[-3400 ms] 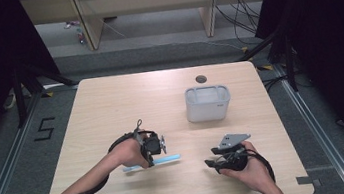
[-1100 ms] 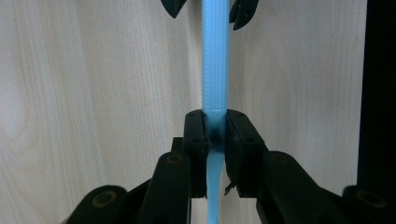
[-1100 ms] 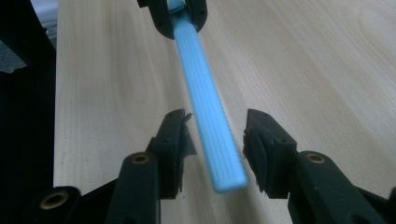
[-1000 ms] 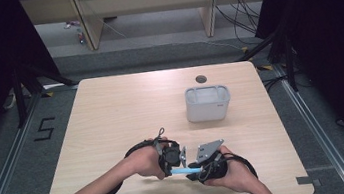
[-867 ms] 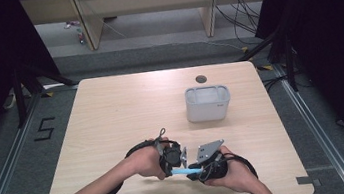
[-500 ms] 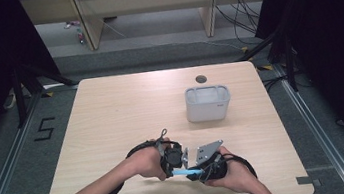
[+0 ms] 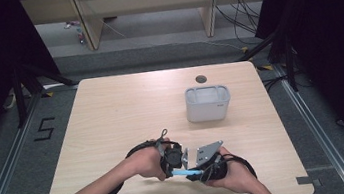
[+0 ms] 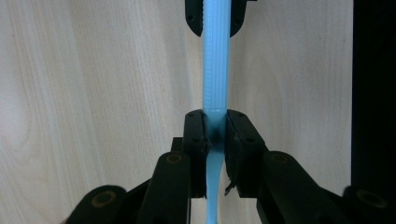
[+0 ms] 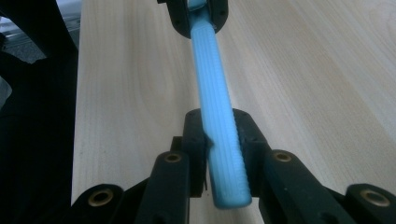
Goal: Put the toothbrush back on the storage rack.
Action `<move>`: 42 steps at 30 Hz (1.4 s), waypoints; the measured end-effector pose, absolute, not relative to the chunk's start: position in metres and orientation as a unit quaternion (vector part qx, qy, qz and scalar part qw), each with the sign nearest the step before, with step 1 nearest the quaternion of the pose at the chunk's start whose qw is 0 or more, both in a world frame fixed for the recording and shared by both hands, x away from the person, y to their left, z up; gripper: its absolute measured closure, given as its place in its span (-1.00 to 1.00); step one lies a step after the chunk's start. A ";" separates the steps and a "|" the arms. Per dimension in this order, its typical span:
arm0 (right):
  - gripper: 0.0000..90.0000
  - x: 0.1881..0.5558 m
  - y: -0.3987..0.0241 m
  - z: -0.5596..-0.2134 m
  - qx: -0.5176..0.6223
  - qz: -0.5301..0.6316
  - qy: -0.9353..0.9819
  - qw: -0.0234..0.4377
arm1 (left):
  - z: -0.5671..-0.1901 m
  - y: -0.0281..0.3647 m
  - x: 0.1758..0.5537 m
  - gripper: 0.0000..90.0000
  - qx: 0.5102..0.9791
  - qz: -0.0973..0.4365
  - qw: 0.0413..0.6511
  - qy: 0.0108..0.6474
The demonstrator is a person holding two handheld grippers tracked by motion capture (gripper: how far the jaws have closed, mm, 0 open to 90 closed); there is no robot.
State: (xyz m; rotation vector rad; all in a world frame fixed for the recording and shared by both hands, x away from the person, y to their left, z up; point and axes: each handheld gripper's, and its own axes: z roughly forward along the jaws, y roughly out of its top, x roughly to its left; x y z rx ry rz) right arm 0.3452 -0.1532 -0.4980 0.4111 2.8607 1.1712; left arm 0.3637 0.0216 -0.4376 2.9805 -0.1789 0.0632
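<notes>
High view: blue toothbrush (image 7: 188, 173) between both tools.

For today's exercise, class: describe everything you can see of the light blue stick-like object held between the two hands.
The light blue tool looks like moulded plastic: a thick ribbed handle with a rounded end, narrowing to a thin smooth neck. It is held above the wooden table near its front edge. The left tongs pinch it where handle meets neck. The right tongs, which have just been closing, now clamp the handle's thick end. Its head cannot be seen.

Toothbrush (image 7: 186, 173) spans between left tongs (image 7: 180, 159) and right tongs (image 7: 201, 170); bin (image 7: 207, 103) behind.
</notes>
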 end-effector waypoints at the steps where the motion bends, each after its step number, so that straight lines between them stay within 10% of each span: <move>1: 0.74 0.345 -0.154 -0.497 0.130 0.377 0.917 0.015 | -0.438 0.022 0.364 0.73 0.995 0.021 0.079 -0.059; 22: 0.76 0.347 -0.174 -0.490 0.181 0.407 0.893 0.061 | -0.401 0.064 0.364 0.21 0.961 0.123 0.240 0.052; 42: 0.77 0.350 -0.197 -0.478 0.262 0.464 0.838 0.120 | -0.441 0.113 0.370 -0.06 0.876 0.073 0.400 0.259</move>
